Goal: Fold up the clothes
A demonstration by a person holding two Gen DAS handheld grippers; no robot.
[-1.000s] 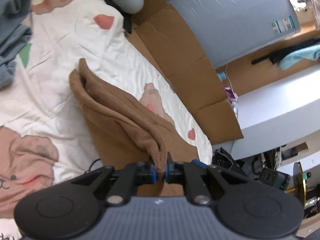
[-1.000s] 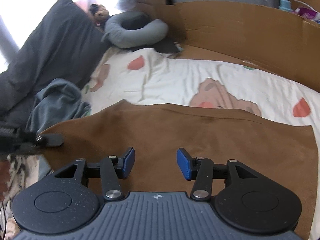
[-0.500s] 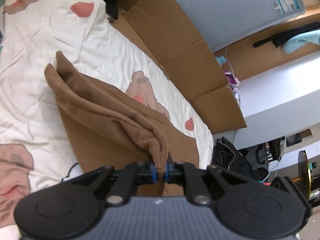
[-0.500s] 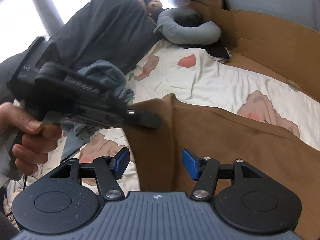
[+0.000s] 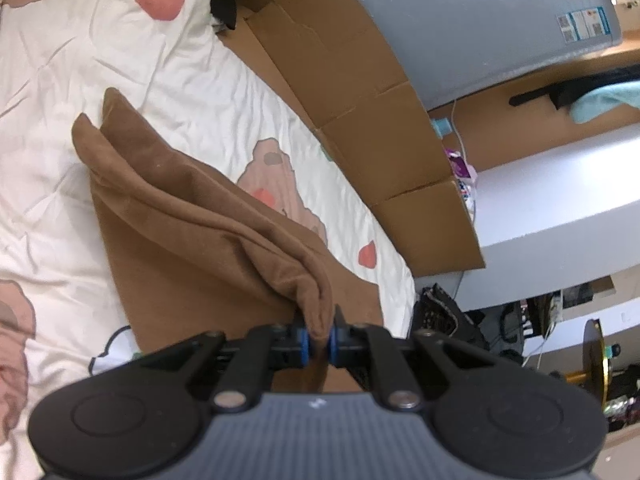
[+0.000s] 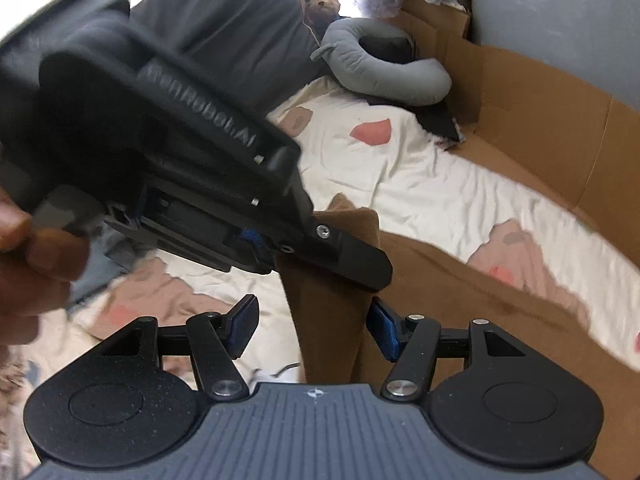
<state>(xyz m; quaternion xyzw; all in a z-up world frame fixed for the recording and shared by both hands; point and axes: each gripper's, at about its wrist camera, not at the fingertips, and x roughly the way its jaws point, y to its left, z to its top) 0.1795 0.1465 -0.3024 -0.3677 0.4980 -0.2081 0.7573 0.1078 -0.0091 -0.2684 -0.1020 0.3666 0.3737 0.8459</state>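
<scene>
I see the bed sheet (image 5: 168,92), white, wrinkled and printed with pink shapes, as the widest surface, with bare sheet open beyond the far corner of the brown garment (image 5: 192,216). A cardboard wall (image 5: 360,92) bounds the sheet along the garment's far side, and a grey curved pillow (image 6: 384,72) and a dark cushion (image 6: 224,28) sit past the garment's far end. The garment, soft and matte like suede, lies flat on the sheet with its upper layer lifted into a long ridge. My left gripper (image 5: 318,346) is pressed together, pinching the bunched fold at the garment's near end. My right gripper (image 6: 310,326) is spread, its blue pads either side of the hanging brown cloth, directly under the left tool.
</scene>
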